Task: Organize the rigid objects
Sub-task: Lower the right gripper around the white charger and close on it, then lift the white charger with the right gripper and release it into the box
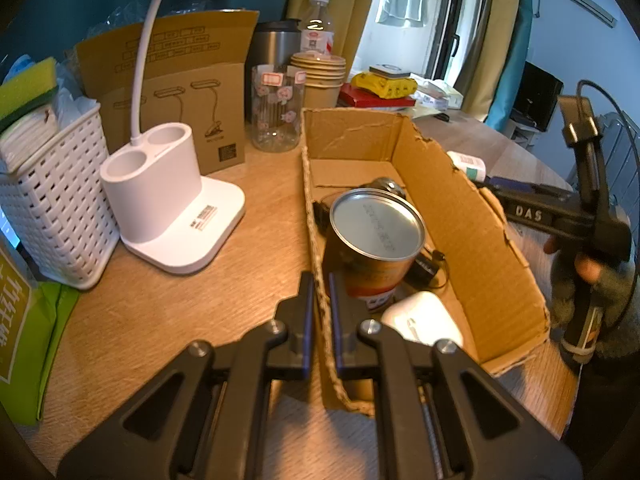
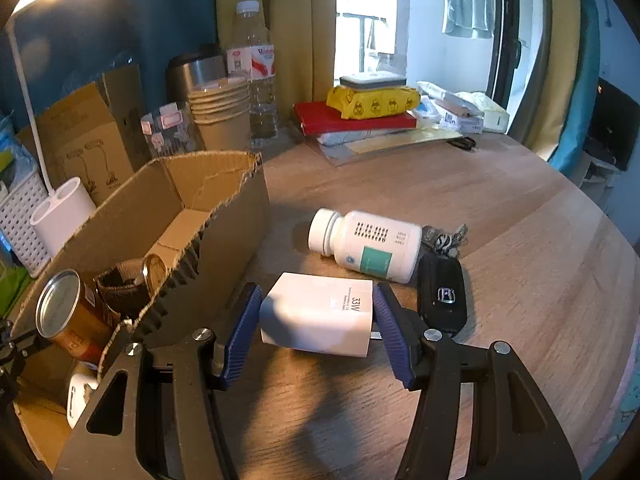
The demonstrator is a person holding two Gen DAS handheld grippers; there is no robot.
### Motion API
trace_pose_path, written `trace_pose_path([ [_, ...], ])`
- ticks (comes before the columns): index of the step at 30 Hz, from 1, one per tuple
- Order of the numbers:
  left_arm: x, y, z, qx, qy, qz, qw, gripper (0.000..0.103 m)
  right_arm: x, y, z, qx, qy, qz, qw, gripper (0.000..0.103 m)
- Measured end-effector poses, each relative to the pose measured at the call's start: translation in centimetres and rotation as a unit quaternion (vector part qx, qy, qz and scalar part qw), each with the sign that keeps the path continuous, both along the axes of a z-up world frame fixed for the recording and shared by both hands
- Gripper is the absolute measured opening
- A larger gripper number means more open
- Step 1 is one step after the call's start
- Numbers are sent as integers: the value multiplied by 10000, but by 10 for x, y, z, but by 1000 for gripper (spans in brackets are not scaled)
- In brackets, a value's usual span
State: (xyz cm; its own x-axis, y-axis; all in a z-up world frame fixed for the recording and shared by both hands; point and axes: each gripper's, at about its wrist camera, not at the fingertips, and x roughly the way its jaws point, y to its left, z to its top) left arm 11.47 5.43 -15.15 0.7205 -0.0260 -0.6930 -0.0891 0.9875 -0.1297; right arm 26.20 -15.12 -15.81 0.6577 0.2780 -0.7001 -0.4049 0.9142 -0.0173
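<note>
While flat on table, charger point(image 2: 316, 316) betw. right tongs point(image 2: 316, 316).

A white block-shaped plastic charger point(image 2: 316, 316) marked 33W lies on the wooden table just beside the open brown cardboard box point(image 2: 224, 216). Near it a white pill bottle point(image 2: 366, 244) with a teal label lies on its side, and a black car key fob point(image 2: 442, 292) lies flat, touching it. Inside the box a gold tin can point(image 1: 374, 240) stands upright beside a white rounded case point(image 1: 420, 318).

Charger point(image 2: 316, 320): "33W" on its white end face. Right gripper point(image 1: 528, 213): "DAS" in pale letters on its black body. Key fob point(image 2: 442, 294): Honda "H" emblem; other labels too small to read
</note>
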Motion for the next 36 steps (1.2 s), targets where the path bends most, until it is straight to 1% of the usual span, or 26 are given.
trace_pose_path([
  [4, 0, 0, 0, 3, -2, -1, 10000, 9, -1, 3, -5, -118, 8, 3, 9999, 61],
  [9, 0, 0, 0, 2, -2, 0, 10000, 9, 4, 10, -11, -419, -7, -72, 9991, 61],
  [16, 0, 0, 0, 0, -2, 0, 10000, 9, 16, 15, -17, -576, 34, -77, 9983, 62],
  [21, 0, 0, 0, -1, -2, 0, 10000, 9, 14, 11, -15, -446, 6, -85, 9990, 60],
  [27, 0, 0, 0, -2, -2, 1, 10000, 9, 2, 9, -3, -303, -162, -29, 9994, 60],
  [30, 0, 0, 0, 2, -3, 1, 10000, 9, -2, 8, 7, -110, -188, 23, 9998, 60],
  [36, 0, 0, 0, 2, -4, 0, 10000, 9, -13, 14, 32, -7, -440, 150, 9989, 60],
])
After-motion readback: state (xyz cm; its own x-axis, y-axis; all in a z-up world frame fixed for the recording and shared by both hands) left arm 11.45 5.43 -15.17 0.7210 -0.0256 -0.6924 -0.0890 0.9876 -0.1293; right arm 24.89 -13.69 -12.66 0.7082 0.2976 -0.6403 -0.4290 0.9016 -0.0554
